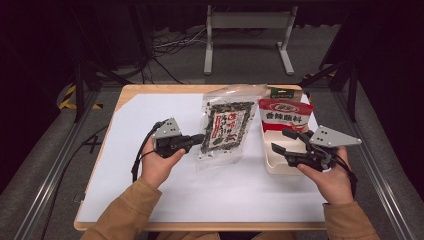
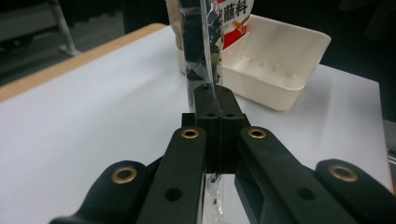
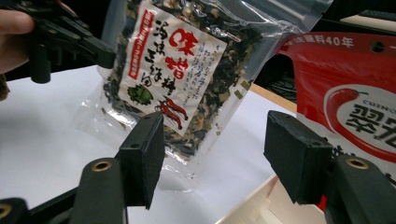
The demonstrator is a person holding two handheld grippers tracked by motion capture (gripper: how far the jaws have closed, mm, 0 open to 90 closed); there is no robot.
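1. Black jaws of the left gripper [image 2: 217,105] sit closest to the lens in the left gripper view, pressed tight together w/ the thin clear edge of the seaweed packet [image 2: 201,42] pinched between the pads.
2. Same grip from the high view: left gripper [image 1: 200,138] clamps the packet's left edge, the person's left hand [image 1: 159,162] wrapped round the body, grey plate on top, cable trailing off to the left.
3. Seaweed packet [image 1: 226,125] is a clear bag w/ dark green flakes and a white-and-red label; in the right gripper view it [image 3: 187,70] is held clear of the sheet, tilted, w/ the left gripper at its upper-left corner.
4. Right gripper [image 3: 212,154]: jaws apart, nothing between the pads. Packet and bare white sheet show thru the gap.
5. High view puts the right gripper [image 1: 285,141] over the near-left part of the cream tray [image 1: 272,165], right hand [image 1: 327,180] behind it.
6. Red sauce packet [image 1: 285,116] leans in the far end of that tray, just beside the seaweed packet's right edge; whether they touch, can't tell.
7. Tray [image 2: 280,60] has bare cream walls and floor at the near end.
8. Everything rests on a white sheet [image 1: 150,190] over a wooden table [image 1: 125,92].
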